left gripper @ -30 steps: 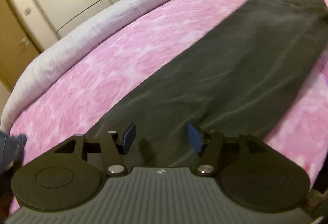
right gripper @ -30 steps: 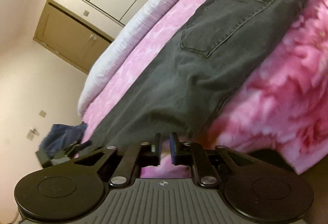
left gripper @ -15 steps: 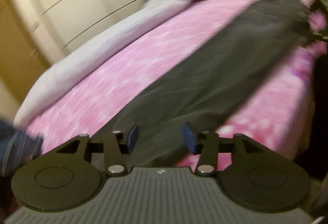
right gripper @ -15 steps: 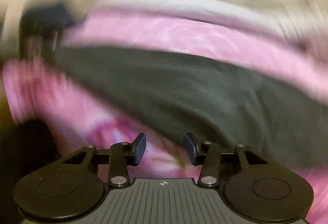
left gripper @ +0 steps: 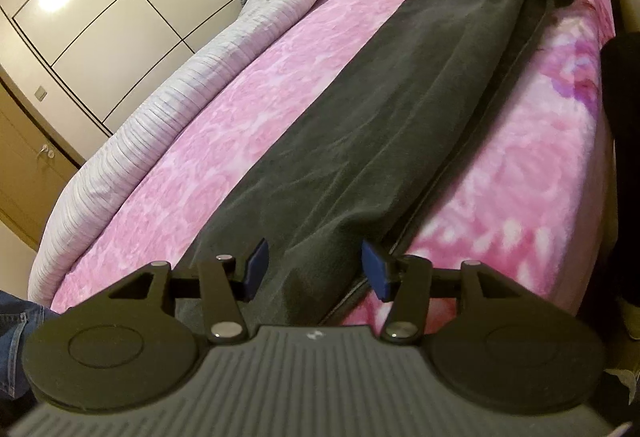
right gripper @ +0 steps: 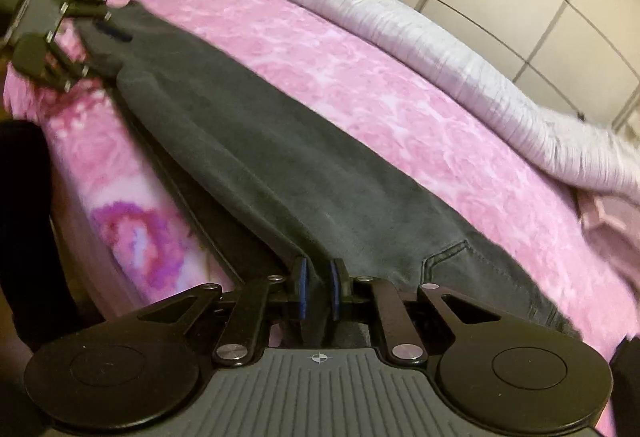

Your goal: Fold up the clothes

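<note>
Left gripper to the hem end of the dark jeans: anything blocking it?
Nothing visible. The left gripper stands open with the hem end of the dark jeans lying between its fingers, flat on the pink blanket. The right gripper is closing on the waist end.

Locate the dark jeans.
In both wrist views the dark jeans lie lengthwise on the pink bedspread, beside the grey duvet.

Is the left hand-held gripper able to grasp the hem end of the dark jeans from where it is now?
Probably yes: the left hand-held gripper stands open over the dark jeans at that end, and nothing lies between.
</note>
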A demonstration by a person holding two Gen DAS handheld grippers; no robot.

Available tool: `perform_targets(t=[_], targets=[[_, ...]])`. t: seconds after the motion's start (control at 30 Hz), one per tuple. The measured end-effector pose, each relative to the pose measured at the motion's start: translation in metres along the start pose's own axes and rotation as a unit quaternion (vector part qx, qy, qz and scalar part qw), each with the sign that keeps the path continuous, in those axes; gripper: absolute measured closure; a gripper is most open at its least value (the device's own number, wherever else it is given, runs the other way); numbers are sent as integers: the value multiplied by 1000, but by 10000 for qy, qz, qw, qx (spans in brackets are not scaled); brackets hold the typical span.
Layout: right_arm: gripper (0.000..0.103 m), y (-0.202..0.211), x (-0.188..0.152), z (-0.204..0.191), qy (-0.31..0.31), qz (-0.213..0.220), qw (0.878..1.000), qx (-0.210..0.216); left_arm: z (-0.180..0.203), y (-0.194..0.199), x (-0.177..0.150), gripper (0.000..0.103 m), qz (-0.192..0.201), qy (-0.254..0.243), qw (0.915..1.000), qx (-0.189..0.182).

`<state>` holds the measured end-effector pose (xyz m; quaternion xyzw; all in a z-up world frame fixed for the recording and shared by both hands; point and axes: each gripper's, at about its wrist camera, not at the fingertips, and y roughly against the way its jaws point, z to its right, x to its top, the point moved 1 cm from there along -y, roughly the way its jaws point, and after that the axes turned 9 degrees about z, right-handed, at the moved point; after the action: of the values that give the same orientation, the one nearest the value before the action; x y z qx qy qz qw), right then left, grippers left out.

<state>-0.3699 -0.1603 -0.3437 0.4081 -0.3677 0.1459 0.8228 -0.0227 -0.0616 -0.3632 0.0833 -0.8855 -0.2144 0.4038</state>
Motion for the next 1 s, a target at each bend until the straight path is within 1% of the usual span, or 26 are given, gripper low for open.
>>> perform_targets(t=[0.07, 0.13, 0.23, 0.27, 0.37, 0.4, 0.43, 0.47, 0.5, 0.57, 0.6, 0.63, 0.67, 0.7, 0.77, 0.83, 0.87, 0.93, 0.97, 1.0], targets=[[93, 2, -3, -5, 305, 100, 9993, -178, 0, -1, 1, 54, -18, -7, 10000, 41], [93, 0, -5, 3, 122, 123, 9998, -121, 8, 5, 14, 55, 121, -157, 9998, 29], [92, 1, -8, 18, -392, 187, 9991, -3, 26, 15, 41, 55, 587, -196, 9976, -314], [91, 3, -10, 21, -499, 200, 9986, 23, 36, 14, 51, 55, 754, -213, 9957, -493], [88, 10, -16, 28, -753, 224, 9969, 90, 64, 11, 84, 55, 1246, -273, 9865, -1025], [87, 12, -18, 31, -838, 232, 9961, 112, 77, 6, 93, 55, 1330, -384, 9834, -1175], [84, 12, -19, 30, -699, 179, 9974, 58, 89, -2, 101, 55, 1360, -523, 9809, -1289], [81, 14, -19, 29, -556, 137, 9984, -29, 98, -13, 107, 56, 1305, -600, 9804, -1349], [80, 17, -19, 28, -424, 101, 9990, -120, 100, -25, 112, 59, 1195, -532, 9821, -1357], [80, 24, -19, 26, -228, 41, 9992, -318, 102, -49, 121, 60, 982, -387, 9849, -1371], [80, 29, -20, 26, -179, 21, 9989, -429, 96, -54, 125, 60, 956, -214, 9855, -1388], [80, 36, -20, 20, -107, 65, 9990, -433, 90, -59, 128, 60, 930, -42, 9857, -1404], [80, 44, -20, 13, -31, 123, 9991, -412, 85, -64, 132, 60, 906, 122, 9857, -1418], [80, 50, -20, 3, 53, 198, 9994, -285, 79, -67, 134, 59, 902, 208, 9855, -1425], [80, 52, -23, -19, 84, 260, 9995, 174, 70, -72, 138, 58, 902, 319, 9849, -1440], [80, 41, -27, -37, 75, 253, 9988, 415, 64, -76, 140, 58, 887, 392, 9842, -1482], [80, 33, -28, -41, 65, 235, 9988, 431, 61, -78, 141, 58, 880, 430, 9838, -1503], [79, 14, -30, -43, 21, 168, 9996, 247, 54, -76, 141, 58, 867, 533, 9827, -1550], [75, 5, -29, -43, 138, 67, 9999, 78, 52, -75, 141, 58, 867, 553, 9823, -1567], [73, -3, -29, -43, 285, -48, 9995, -106, 51, -75, 141, 58, 876, 534, 9823, -1568]])
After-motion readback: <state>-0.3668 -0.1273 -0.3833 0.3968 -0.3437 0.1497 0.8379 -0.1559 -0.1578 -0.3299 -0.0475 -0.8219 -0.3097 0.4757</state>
